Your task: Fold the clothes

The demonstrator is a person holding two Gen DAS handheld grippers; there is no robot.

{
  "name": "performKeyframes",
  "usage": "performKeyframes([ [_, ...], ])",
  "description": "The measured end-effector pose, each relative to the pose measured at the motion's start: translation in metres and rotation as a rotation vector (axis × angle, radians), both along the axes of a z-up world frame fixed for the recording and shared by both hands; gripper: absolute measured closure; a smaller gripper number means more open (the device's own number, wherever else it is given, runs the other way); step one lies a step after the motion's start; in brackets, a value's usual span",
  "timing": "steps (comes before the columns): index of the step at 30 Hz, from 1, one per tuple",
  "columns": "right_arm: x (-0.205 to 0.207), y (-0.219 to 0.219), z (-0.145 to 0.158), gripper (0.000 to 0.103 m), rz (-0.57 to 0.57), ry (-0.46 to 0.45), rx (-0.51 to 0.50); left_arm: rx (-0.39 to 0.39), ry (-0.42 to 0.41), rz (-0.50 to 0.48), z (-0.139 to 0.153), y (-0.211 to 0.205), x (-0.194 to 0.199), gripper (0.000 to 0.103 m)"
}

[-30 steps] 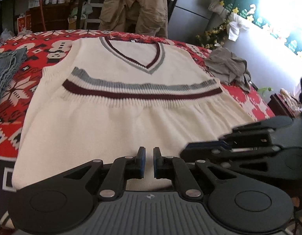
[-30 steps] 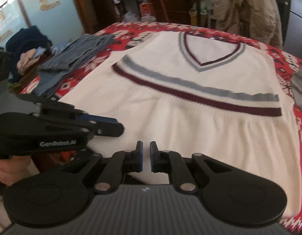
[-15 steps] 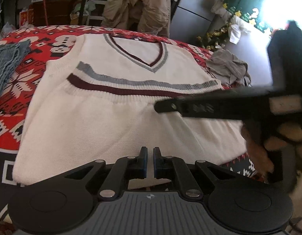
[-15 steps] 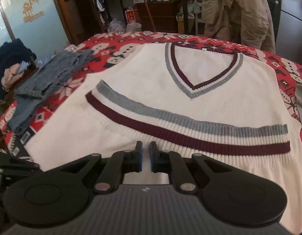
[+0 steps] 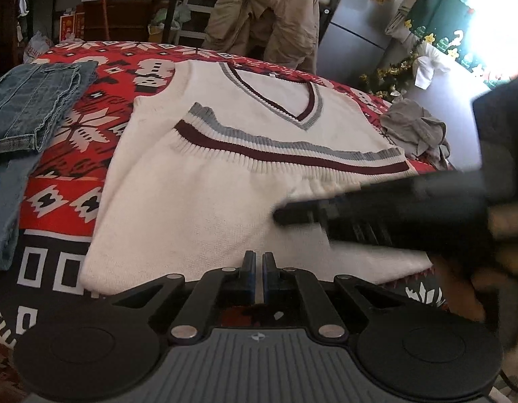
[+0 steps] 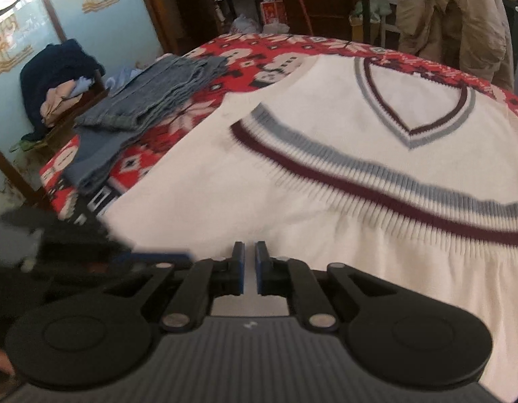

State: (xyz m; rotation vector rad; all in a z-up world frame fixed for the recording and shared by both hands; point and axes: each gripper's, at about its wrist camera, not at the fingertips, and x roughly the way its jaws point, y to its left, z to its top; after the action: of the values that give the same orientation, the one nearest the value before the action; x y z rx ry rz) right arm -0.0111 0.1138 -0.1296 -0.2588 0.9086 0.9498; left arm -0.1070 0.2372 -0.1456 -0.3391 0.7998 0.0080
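A cream sleeveless V-neck vest (image 5: 225, 201) (image 6: 326, 117) with grey and maroon stripes lies flat on the red patterned tablecloth (image 5: 74, 134). Its striped hem is folded up across the chest. My left gripper (image 5: 258, 255) hovers shut at the vest's near edge, with nothing between its pads. It shows as a blur at the lower left of the right wrist view (image 6: 178, 257). My right gripper (image 6: 248, 247) is over the near part of the vest, its jaws closing with nothing between them. In the left wrist view the right gripper (image 5: 292, 213) reaches in, blurred, from the right above the vest.
Folded jeans (image 5: 34, 107) (image 6: 151, 100) lie left of the vest. A crumpled grey cloth (image 5: 413, 127) sits at the table's right edge. A beige jacket (image 5: 269, 16) hangs on a chair behind the table. A pile of clothes (image 6: 64, 84) rests on a stand at the far left.
The right gripper left the left one's side and swung out over the vest, then sank lower. The left gripper shifted left, bringing the jeans further into view. Both stayed shut and hold nothing.
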Motion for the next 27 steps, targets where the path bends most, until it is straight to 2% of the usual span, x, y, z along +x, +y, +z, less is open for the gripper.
performKeyframes([
  [5, 0.035, 0.009, -0.001, 0.098, -0.077, -0.001, 0.004, -0.012, -0.004, -0.005, -0.001, 0.002, -0.001, 0.097],
  [7, 0.035, 0.008, 0.001, 0.098, -0.083, 0.004, 0.007, -0.019, -0.003, -0.006, 0.0, 0.003, -0.001, 0.097],
  [9, 0.035, 0.006, 0.004, 0.094, -0.087, 0.009, 0.01, -0.031, -0.002, 0.001, 0.002, 0.006, -0.003, 0.097],
  [15, -0.005, 0.005, 0.009, 0.092, 0.017, 0.064, 0.023, -0.002, -0.004, 0.021, 0.004, 0.013, -0.011, 0.097],
  [20, -0.021, 0.02, 0.003, 0.095, 0.06, 0.039, -0.01, -0.012, -0.005, 0.03, 0.0, 0.02, -0.016, 0.097],
  [27, 0.025, 0.031, 0.0, 0.098, -0.038, -0.025, -0.007, -0.016, -0.009, 0.025, -0.001, 0.021, -0.017, 0.097],
])
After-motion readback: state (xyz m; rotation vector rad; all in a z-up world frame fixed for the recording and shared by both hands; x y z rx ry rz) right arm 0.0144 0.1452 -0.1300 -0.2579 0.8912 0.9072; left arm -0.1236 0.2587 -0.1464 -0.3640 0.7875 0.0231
